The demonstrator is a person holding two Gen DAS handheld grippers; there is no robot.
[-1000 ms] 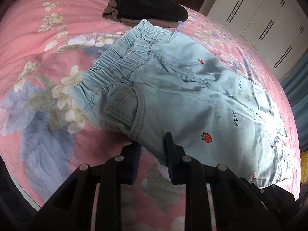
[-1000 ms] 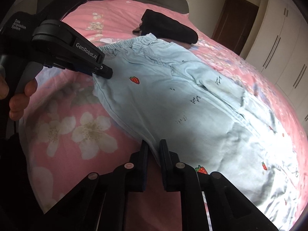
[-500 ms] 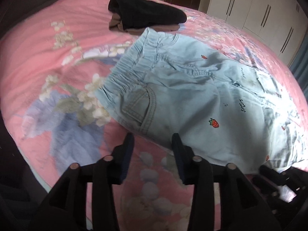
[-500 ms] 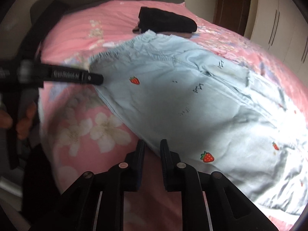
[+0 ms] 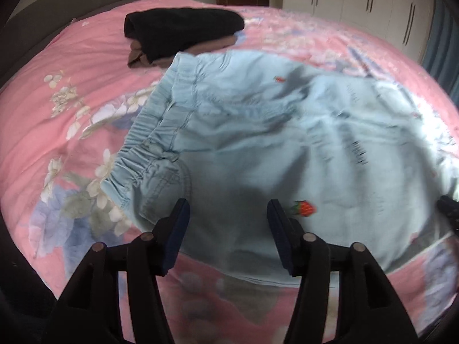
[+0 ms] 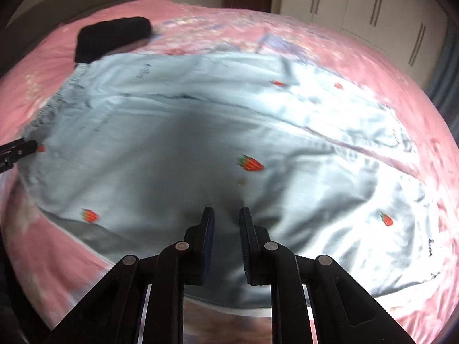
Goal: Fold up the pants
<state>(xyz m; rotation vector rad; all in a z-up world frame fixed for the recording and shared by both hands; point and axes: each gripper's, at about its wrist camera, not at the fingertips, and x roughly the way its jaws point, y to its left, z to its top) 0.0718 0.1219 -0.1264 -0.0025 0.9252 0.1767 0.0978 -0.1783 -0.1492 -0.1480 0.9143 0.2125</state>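
Note:
Light blue pants (image 5: 258, 143) with strawberry prints lie spread on a pink floral bed (image 5: 71, 86), waistband to the left. My left gripper (image 5: 228, 205) hovers over their near edge by the side pocket. Its jaws are opening wide and nothing is pinched between them. In the right wrist view the pants (image 6: 172, 143) fill the middle. My right gripper (image 6: 226, 212) hangs above the leg cloth near a strawberry, its fingers a narrow gap apart with no cloth caught. The left gripper's tip (image 6: 17, 150) shows at the left edge, by the waistband.
A folded black garment (image 5: 183, 31) on a brown one lies at the head of the bed, touching the waistband; it also shows as a black garment (image 6: 112, 37) in the right wrist view. White wardrobe doors (image 5: 358, 0) stand beyond the bed. A grey headboard (image 5: 71, 5) is behind on the left.
The left jaws, shut on the pants' near edge, have spread and let it go. The right gripper has slid right along the pants, over the legs. Both views have rolled level.

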